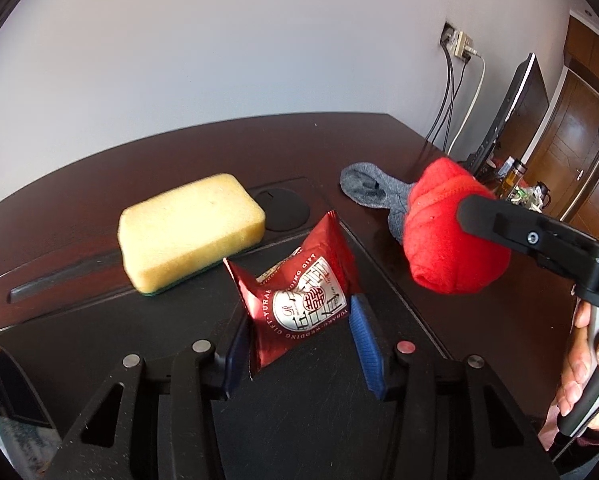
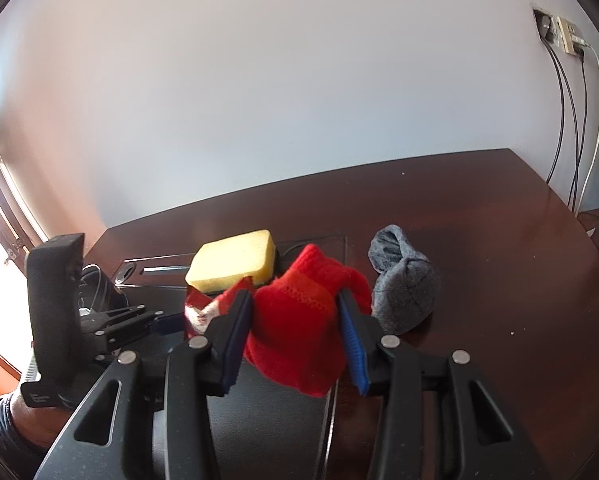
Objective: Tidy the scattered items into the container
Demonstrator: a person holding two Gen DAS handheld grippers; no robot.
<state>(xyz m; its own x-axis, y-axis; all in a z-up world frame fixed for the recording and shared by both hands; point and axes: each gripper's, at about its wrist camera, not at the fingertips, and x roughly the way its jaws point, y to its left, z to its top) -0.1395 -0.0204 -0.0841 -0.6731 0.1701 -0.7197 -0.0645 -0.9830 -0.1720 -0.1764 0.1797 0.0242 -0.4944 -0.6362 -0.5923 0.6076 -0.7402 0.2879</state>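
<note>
Left wrist view: left gripper [image 1: 299, 336] clamps crinkly red foil snack packet [image 1: 299, 300], lower centre; light, slippery, hold mid-body. Right gripper [image 2: 295, 332] squeezes soft balled red sock [image 2: 303, 328], centre frame; compressible, grips easily. Container not visible.

Glossy foil packet [image 1: 299, 300], porous foam sponge [image 1: 191, 232], knitted red sock [image 2: 303, 328], polished dark wooden table [image 2: 479, 240].

Hidden from my cameras
The red packet [image 2: 198, 312] sits mostly behind my fingers [image 2: 235, 332]; the monitor [image 1: 511, 112] runs off-frame.
</note>
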